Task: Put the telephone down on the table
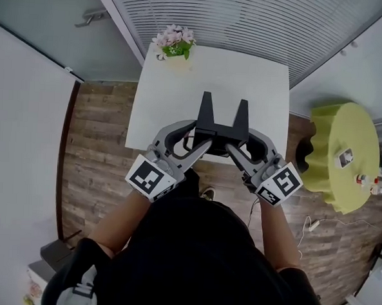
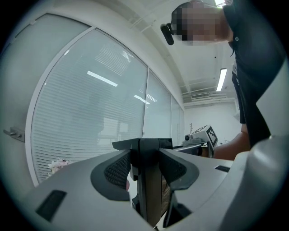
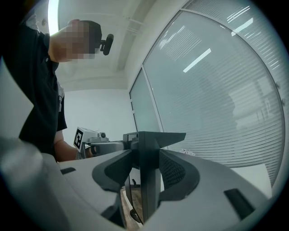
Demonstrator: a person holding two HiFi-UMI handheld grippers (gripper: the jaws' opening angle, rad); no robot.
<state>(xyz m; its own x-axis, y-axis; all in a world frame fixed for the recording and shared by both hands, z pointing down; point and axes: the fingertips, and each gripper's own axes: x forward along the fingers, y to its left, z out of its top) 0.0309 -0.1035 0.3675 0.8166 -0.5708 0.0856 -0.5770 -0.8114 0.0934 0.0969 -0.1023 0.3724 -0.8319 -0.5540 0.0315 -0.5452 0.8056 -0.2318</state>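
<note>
A black telephone (image 1: 222, 127) with two upright prongs hangs over the near edge of the white table (image 1: 260, 82), held from both sides. My left gripper (image 1: 202, 134) is shut on its left end, and my right gripper (image 1: 238, 138) is shut on its right end. In the left gripper view the dark pads (image 2: 118, 170) press on a black vertical edge of the telephone (image 2: 151, 191). The right gripper view shows the same: pads (image 3: 177, 172) clamped on the telephone (image 3: 149, 185). Each gripper's marker cube shows across from the other.
A pot of pink flowers (image 1: 174, 42) stands at the table's far left corner. A round table with a yellow-green cloth (image 1: 345, 129) and small items stands to the right. Slatted blinds and glass walls lie beyond the table. The floor is wood plank.
</note>
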